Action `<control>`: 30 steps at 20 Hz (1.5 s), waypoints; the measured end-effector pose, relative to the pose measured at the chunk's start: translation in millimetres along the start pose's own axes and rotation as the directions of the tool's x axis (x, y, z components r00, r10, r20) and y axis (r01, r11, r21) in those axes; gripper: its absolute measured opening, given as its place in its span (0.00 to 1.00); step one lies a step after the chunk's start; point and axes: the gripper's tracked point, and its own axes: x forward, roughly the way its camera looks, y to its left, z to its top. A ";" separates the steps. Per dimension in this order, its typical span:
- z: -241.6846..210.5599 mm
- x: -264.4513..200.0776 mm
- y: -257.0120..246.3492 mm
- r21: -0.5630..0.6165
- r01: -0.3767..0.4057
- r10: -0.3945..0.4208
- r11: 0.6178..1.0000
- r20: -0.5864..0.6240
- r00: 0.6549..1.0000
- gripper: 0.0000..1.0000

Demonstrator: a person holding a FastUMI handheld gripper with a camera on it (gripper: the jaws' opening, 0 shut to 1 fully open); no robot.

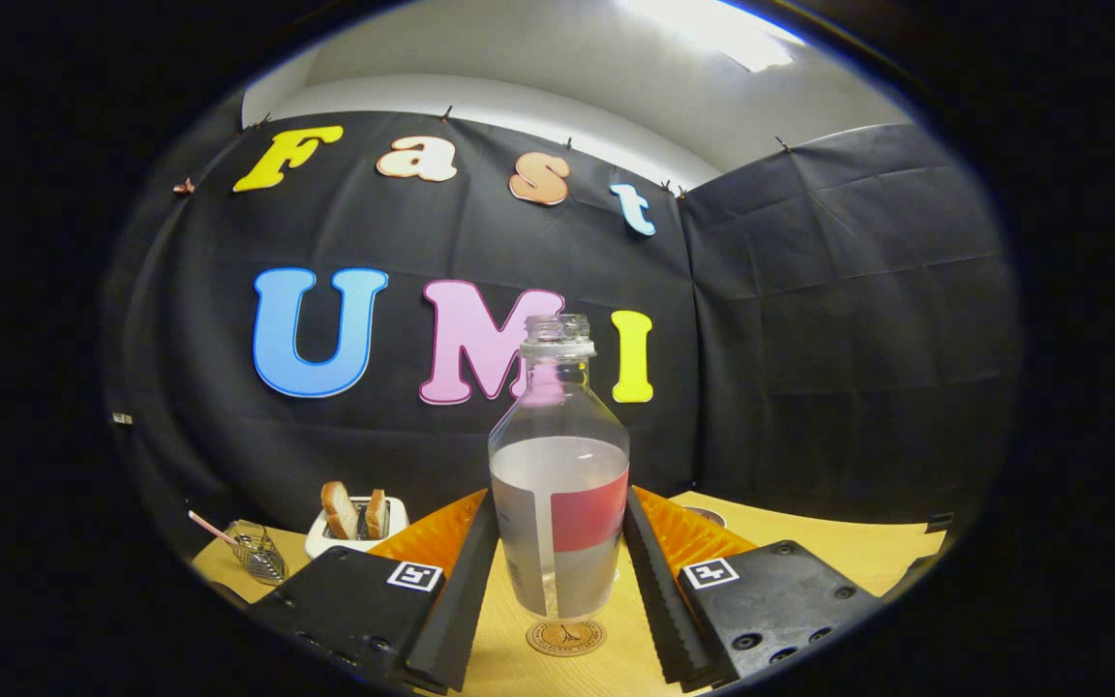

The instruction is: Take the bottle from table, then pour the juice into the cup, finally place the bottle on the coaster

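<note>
Clear bottle [558, 484] (uncapped) upright on coaster [566, 638] | fingers [480, 571] flank it, contact unclear

The bottle [558, 484] stood on the coaster [566, 637], between the fingers of the gripper [557, 552], which lay close along both its sides; whether they touched it could not be told. Left of the bottle, a toaster [356, 528] and a wire basket [257, 554] blocked the way. Right of it, the table [838, 547] lay mostly bare.

No legible text. Square black-and-white coded tags [414, 576] are sitting on both fingers [441, 528], which are pressing the clear plastic bottle [557, 474] between them; the print on the round brown coaster [566, 638] under it is showing too small to read.
</note>
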 end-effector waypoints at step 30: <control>-181.4 62.1 7.8 -0.069 0.061 -0.076 0.996 -0.234 0.969 0.77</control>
